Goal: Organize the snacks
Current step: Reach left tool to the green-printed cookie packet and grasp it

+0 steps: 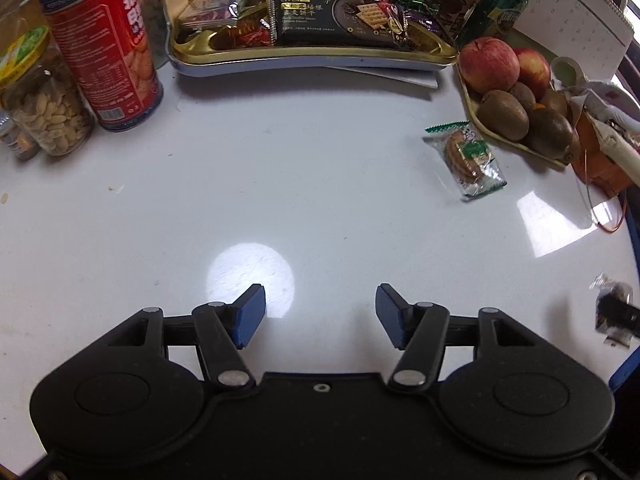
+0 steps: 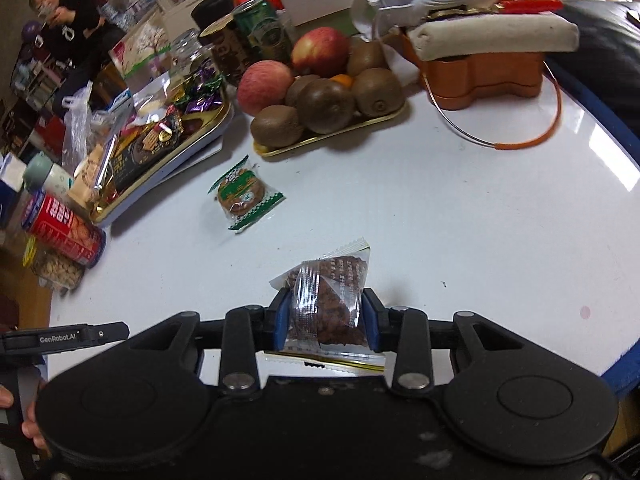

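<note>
My right gripper (image 2: 326, 312) is shut on a clear-wrapped brown snack packet (image 2: 328, 300), held just above the white table (image 2: 440, 220). The same packet (image 1: 614, 314) shows blurred at the right edge of the left wrist view. A green-trimmed cookie packet (image 1: 468, 160) (image 2: 244, 196) lies loose on the table, near the fruit. A gold tray (image 1: 280, 54) (image 2: 218, 122) piled with several wrapped snacks stands at the far side. My left gripper (image 1: 320, 306) hangs open over bare table, with nothing between its blue pads (image 1: 250, 316).
A shallow tray of apples and kiwis (image 1: 516, 92) (image 2: 332, 136) stands beside the cookie packet. A red biscuit can (image 1: 104, 48) and a nut jar (image 1: 44, 108) stand far left. An orange box (image 2: 480, 76) sits far right. A person (image 2: 68, 20) sits beyond the table.
</note>
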`<state>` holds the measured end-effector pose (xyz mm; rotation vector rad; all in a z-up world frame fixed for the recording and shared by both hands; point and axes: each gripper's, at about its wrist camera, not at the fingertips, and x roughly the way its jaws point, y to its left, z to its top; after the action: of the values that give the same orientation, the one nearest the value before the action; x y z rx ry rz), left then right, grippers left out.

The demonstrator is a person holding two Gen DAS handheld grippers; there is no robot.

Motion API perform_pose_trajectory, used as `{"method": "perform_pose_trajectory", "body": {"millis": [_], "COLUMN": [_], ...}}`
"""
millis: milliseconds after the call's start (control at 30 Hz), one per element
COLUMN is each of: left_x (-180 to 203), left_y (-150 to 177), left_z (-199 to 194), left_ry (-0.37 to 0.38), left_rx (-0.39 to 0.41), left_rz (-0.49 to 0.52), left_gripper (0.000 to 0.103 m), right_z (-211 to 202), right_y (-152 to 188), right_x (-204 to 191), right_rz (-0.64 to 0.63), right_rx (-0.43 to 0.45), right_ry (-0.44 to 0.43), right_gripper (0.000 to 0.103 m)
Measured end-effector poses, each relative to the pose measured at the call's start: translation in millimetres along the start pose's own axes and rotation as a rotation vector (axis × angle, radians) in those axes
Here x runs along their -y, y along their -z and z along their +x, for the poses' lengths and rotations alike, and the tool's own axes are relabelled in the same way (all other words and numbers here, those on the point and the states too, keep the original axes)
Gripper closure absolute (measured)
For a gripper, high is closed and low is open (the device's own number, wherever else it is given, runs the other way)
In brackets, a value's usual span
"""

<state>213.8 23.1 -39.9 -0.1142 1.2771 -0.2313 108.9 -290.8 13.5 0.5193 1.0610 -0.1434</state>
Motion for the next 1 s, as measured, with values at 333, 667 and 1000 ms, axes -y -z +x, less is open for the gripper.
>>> {"method": "perform_pose_trajectory", "body": {"millis": [333,667,1000], "left_x": [60.4,124.4,143.2], "left_y": [-72.9,-97.9,-103.0], "left_z": [61.7,84.6,116.5], "left_ry": [0.050,0.052,-0.045], "left_rx": [-0.069,-0.045,-0.015], "left_rz": [-0.155,-0.055,-0.065], "left_gripper": [0.035,0.035,0.035], "right_z": [5.7,14.8,4.7], "right_y": [-8.7,-15.9,-20.2], "right_x": [-2.6,12.7,17.7], "right_rz": [0.067,0.131,0.148], "right_rx": [0.015,0.004,0.036], "right_ry": [-0.069,-0.081,-0.091], "right_gripper": [0.065,0.065,0.064]}}
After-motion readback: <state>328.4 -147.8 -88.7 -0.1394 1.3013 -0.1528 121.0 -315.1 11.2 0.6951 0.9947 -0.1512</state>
